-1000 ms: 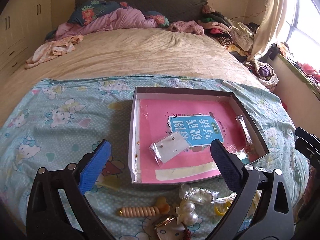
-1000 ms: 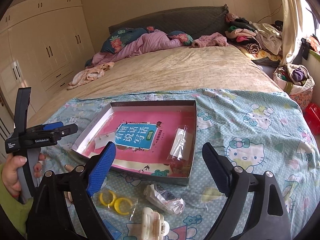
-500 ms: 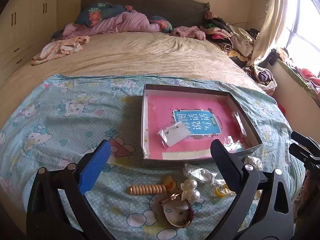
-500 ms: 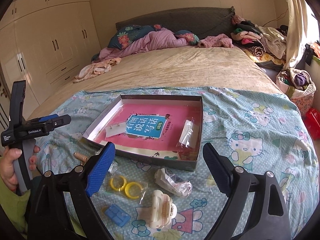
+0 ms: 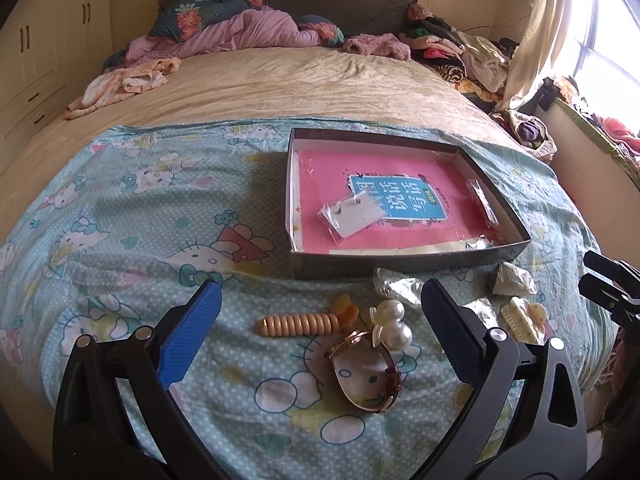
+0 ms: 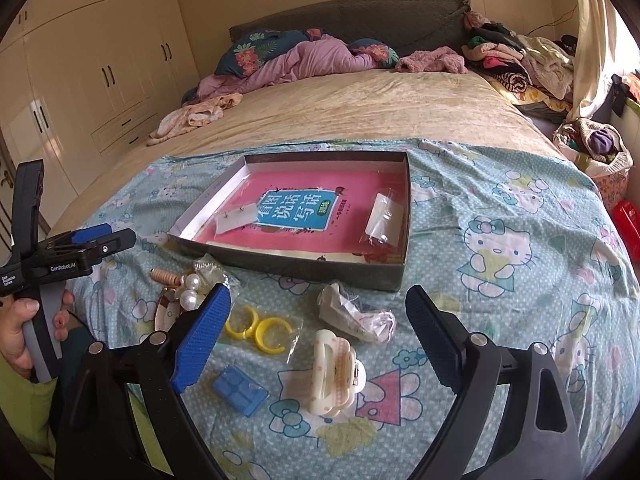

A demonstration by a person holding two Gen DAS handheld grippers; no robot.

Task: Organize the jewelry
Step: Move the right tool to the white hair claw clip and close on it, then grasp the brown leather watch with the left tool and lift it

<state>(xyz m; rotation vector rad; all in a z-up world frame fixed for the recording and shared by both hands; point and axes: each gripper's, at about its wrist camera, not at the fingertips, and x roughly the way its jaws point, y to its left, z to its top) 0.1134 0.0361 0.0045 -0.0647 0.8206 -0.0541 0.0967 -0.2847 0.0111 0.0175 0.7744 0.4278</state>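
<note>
1. Hovering over the near edge of the bed, the left gripper point(image 5: 316, 320) had its blue pads spread wide with nothing between them; the right gripper point(image 6: 318, 330) was likewise wide apart and empty.

2. Loose pieces lay on the cartoon-print sheet point(image 5: 132, 216), in front of the shallow box point(image 5: 404, 270). Under the left gripper sat the ribbed beige hair clip point(image 5: 298, 325), the pearl clip point(image 5: 394, 326) and the brown-strapped watch point(image 5: 366, 372), close together, the pearl clip touching the watch.

3. Under the right gripper lay the cream claw clip point(image 6: 334, 376), the bagged yellow hoops point(image 6: 260, 328), a blue block point(image 6: 240, 390) and a crumpled plastic packet point(image 6: 352, 314).

4. Two bagged cards were already in the box: the earring card point(image 5: 352, 216) on its pink liner and a narrow packet point(image 6: 384, 216) against the side wall.

5. The step in hand looked like choosing and reaching for one piece. The claw clip seemed the best target for the right gripper: it stood apart, was rigid and sat almost centred between the pads.

6. Doing it well would have meant lowering until the pads flanked the clip's body, closing across its narrow width, and not pinching the soft sheet beneath.

7. For the left side, the ribbed clip appeared safer than the watch, whose looped strap could roll or drag the pearl clip along.
</note>
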